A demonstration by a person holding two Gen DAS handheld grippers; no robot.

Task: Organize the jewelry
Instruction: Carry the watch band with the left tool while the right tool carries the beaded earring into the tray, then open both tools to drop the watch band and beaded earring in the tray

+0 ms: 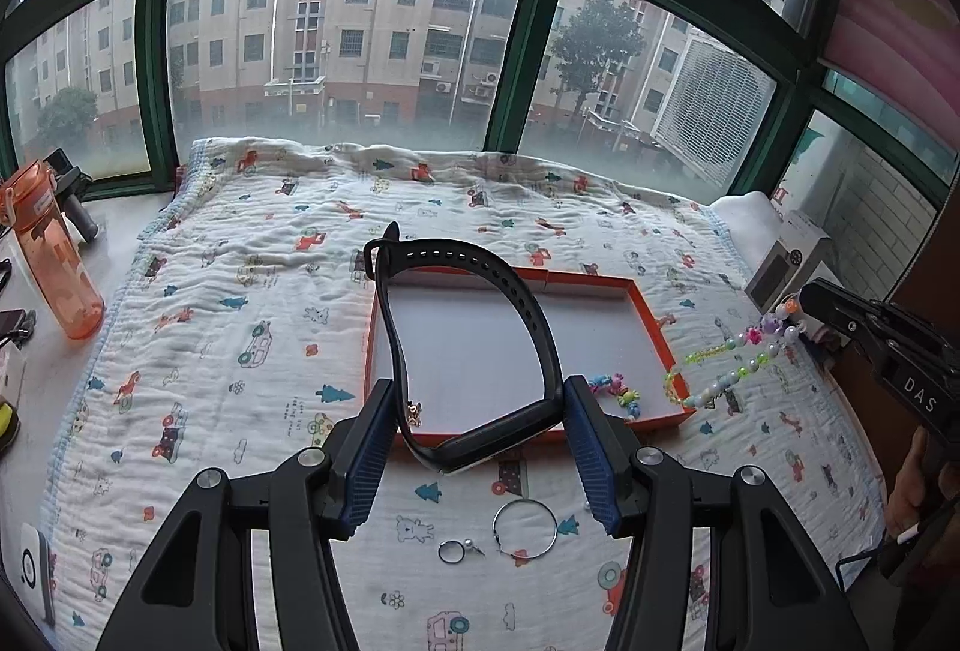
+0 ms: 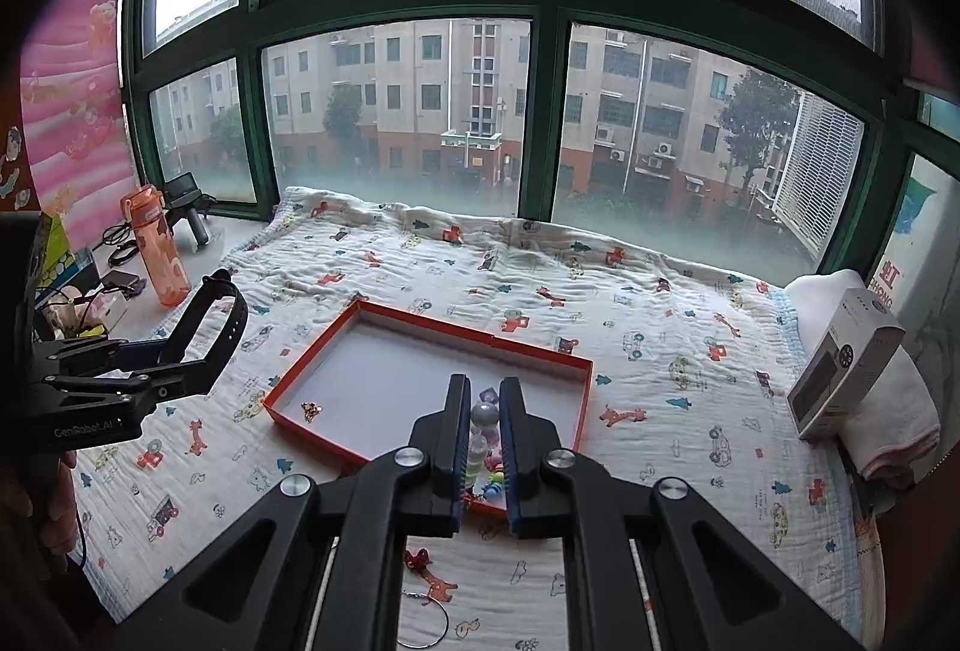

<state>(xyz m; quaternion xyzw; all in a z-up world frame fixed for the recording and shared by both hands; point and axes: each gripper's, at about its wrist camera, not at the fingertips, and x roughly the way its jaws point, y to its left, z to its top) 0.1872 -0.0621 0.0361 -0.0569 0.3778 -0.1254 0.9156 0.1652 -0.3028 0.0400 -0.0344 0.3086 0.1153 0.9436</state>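
Note:
My left gripper (image 1: 480, 429) is shut on a black watch strap (image 1: 510, 291), holding it upright above the near edge of the orange tray (image 1: 651, 315). The strap also shows in the right wrist view (image 2: 231, 315). My right gripper (image 2: 483, 411) is shut on a beaded bracelet (image 2: 485, 417) of white and coloured beads, over the tray's near right corner. From the left wrist view the bracelet (image 1: 744, 357) hangs from the right gripper (image 1: 807, 300). A small charm (image 2: 310, 410) and a coloured bead piece (image 1: 618, 392) lie in the tray.
A silver hoop (image 1: 525, 528) and a small ring (image 1: 451, 551) lie on the printed blanket (image 1: 240, 291) in front of the tray. An orange bottle (image 1: 57, 261) stands at the left, a white box (image 2: 840, 369) on a towel at the right. A window runs behind.

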